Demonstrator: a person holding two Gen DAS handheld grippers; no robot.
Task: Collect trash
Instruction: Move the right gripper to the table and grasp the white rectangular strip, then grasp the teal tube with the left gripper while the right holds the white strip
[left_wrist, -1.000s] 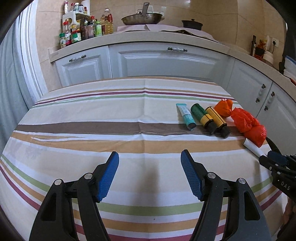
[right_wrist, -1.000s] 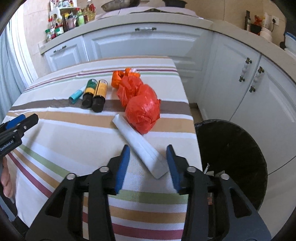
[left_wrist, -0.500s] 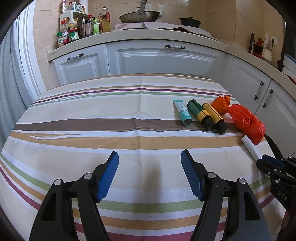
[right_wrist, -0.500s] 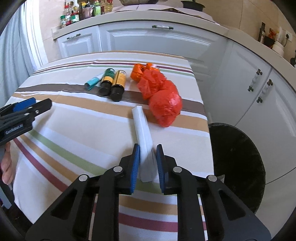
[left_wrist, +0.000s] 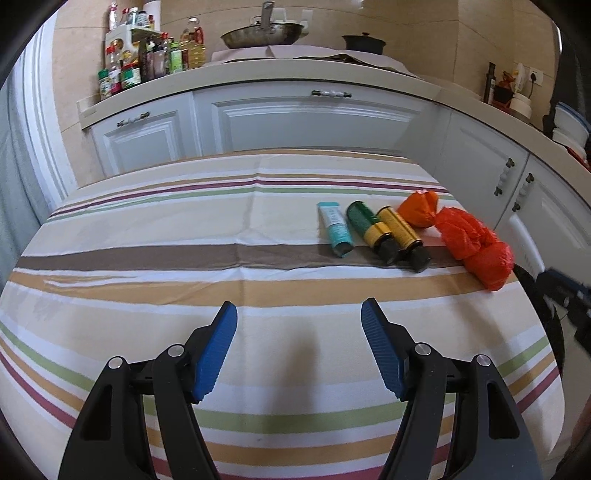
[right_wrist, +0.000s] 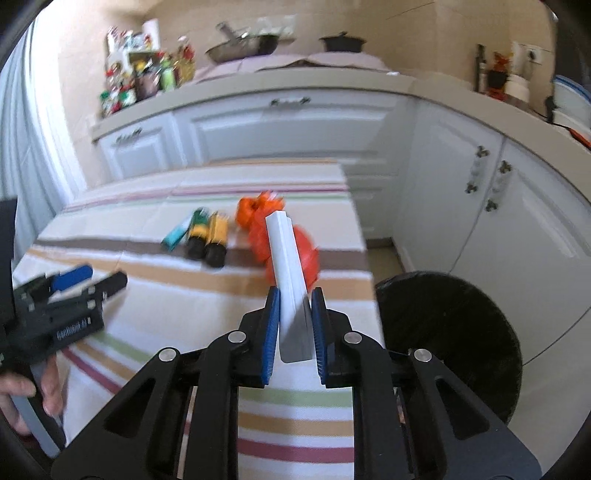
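Gripping a long white box (right_wrist: 288, 266), right gripper (right_wrist: 293, 325) has jaws clamped on its near end, box angled up off the striped tablecloth (left_wrist: 147, 229), black trash bin (right_wrist: 454, 339) just right. Left gripper (left_wrist: 299, 350) hovers low over cloth, jaws wide apart, holding nothing. Teal tube (left_wrist: 335, 229), two bottles (left_wrist: 384, 234), orange bags (left_wrist: 469, 240) lie on table.

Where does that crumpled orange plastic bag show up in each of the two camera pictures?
Left wrist view: the orange bag lies at the right edge of the striped table, right of the two bottles.
Right wrist view: the orange bag sits mid-picture, partly hidden behind the white box held in the right tongs.
Shared landmark: the two bottles, just left of the bag.
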